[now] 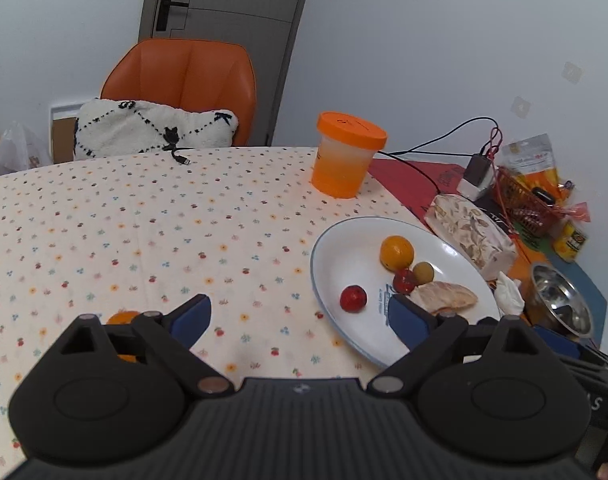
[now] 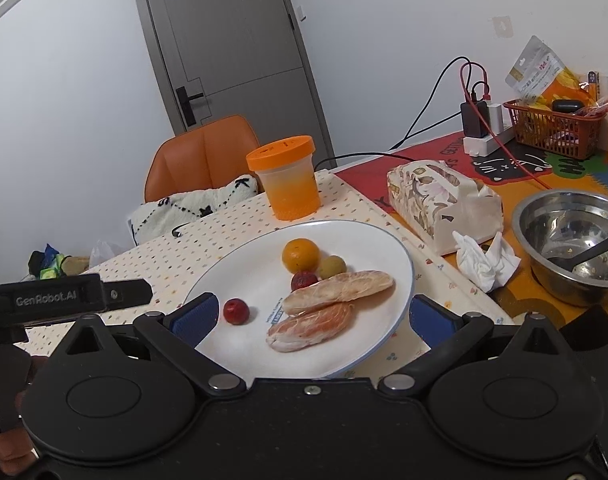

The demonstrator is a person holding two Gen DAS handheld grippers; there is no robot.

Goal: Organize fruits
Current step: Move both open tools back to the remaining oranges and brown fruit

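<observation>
Both grippers, left gripper (image 1: 300,316) and right gripper (image 2: 309,318), hold jaws wide and empty. White plate (image 2: 244,264) on tabletop (image 1: 144,220) carries orange (image 2: 300,256), red fruit (image 2: 236,311), peeled segments (image 2: 335,288). Orange object (image 1: 122,318), probably fruit, lies behind left jaw.

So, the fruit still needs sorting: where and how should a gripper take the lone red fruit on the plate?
Grip the lone red fruit across its round middle, coming from above with the fingers either side. It sits apart from the other fruit on the white plate, so both flanks look free. The right gripper is open and close by.
</observation>
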